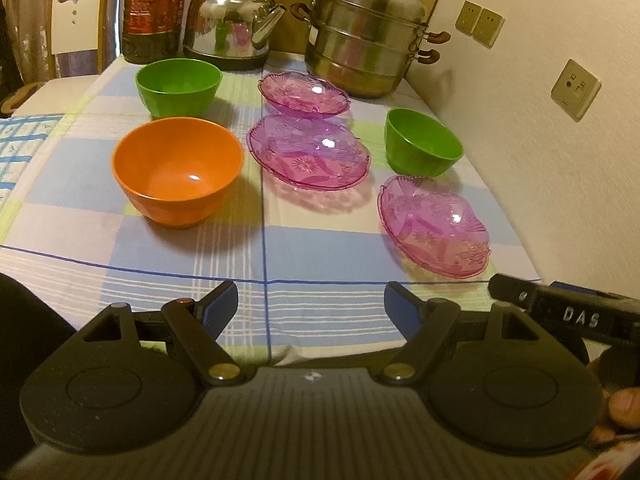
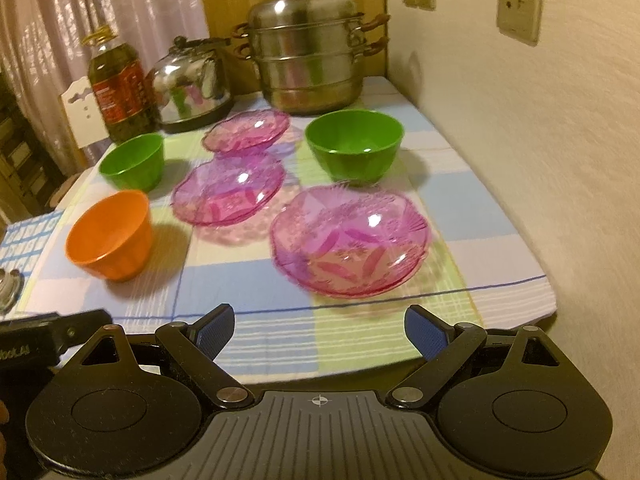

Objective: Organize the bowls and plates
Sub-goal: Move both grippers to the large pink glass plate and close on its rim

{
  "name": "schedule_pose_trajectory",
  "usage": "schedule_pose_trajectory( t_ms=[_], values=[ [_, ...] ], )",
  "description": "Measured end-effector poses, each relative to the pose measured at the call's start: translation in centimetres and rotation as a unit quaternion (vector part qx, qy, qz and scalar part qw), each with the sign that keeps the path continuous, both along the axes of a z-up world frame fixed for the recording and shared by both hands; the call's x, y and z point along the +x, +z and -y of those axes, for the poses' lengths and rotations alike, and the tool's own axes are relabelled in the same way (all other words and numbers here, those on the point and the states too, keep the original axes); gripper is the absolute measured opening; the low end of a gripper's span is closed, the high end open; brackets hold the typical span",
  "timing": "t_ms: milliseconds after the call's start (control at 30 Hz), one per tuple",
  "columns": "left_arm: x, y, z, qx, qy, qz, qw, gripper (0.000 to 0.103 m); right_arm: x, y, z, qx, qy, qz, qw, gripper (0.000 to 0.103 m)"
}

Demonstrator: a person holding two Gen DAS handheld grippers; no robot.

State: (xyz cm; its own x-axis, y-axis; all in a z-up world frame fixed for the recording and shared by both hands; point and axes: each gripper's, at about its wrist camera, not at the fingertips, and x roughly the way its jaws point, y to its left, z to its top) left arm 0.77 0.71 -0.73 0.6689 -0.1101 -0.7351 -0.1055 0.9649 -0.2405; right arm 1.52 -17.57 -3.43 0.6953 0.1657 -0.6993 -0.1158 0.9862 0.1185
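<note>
Both tools are hovering just off the near edge of the bench (image 1: pixel 48 184), neither touching anything. Left tool (image 1: pixel 311 304): blue pads standing wide apart, nothing between them, pointing level along the bench toward the far edge. Right tool (image 2: pixel 320 330): pads likewise spread, nothing held, sitting beside the left one near the right-hand wall; its black body is showing at the right border of the left wrist view.

Nearest to the right tool, a near pink plate (image 2: pixel 350 240) is lying close to the near edge on the right side, a strip of bare cloth showing between it and the pads. Behind it, a right green bowl (image 2: pixel 354 148) is standing upright, close to the plate; contact cannot be told. Along the middle line, a middle pink plate (image 1: pixel 308 152) and a far pink plate (image 1: pixel 303 93) are lying one behind the other, rims very close. On the left side, an orange bowl (image 1: pixel 178 170) is standing upright nearer the near edge, a left green bowl (image 1: pixel 179 87) behind it, apart.

Along the far edge, an oil bottle (image 1: pixel 155 10), a kettle (image 1: pixel 232 24) and a steamer pot (image 1: pixel 366 38) are standing in a row.

Open cloth is running across the whole near edge in front of both tools.
</note>
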Motion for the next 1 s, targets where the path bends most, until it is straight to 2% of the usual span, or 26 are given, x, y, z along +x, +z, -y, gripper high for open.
schedule_pose_trajectory(
  t_ms=[267, 600, 667, 833, 933, 1000],
  values=[
    [3.6, -0.1, 1.0, -0.012, -0.017, -0.003, 0.9998, 0.078, 2.7, 1.0, 4.4, 0.038, -0.054, -0.008, 0.998, 0.092],
    [8.9, -1.9, 2.5, -0.009, -0.04, -0.014, 0.9991, 0.076, 6.4, 1.9, 7.7, 0.055, -0.044, 0.003, 0.997, 0.092],
    [9.9, -2.4, 2.7, 0.001, -0.042, -0.014, 0.999, 0.071, 7.2, 1.6, 8.2, 0.056, -0.04, 0.01, 0.998, 0.092],
    [12.6, -3.9, 2.9, 0.016, -0.049, -0.014, 0.9986, 0.071, 9.5, -0.2, 9.1, 0.031, -0.038, 0.026, 0.998, 0.092],
    [14.2, -5.1, 3.2, 0.016, -0.058, -0.015, 0.998, 0.07, 11.2, -1.7, 9.5, 0.027, -0.038, 0.004, 0.999, 0.092],
    [15.2, -5.8, 3.5, 0.011, -0.065, -0.016, 0.9977, 0.067, 12.4, -2.8, 9.9, 0.034, -0.042, -0.018, 0.998, 0.092]
  ],
)
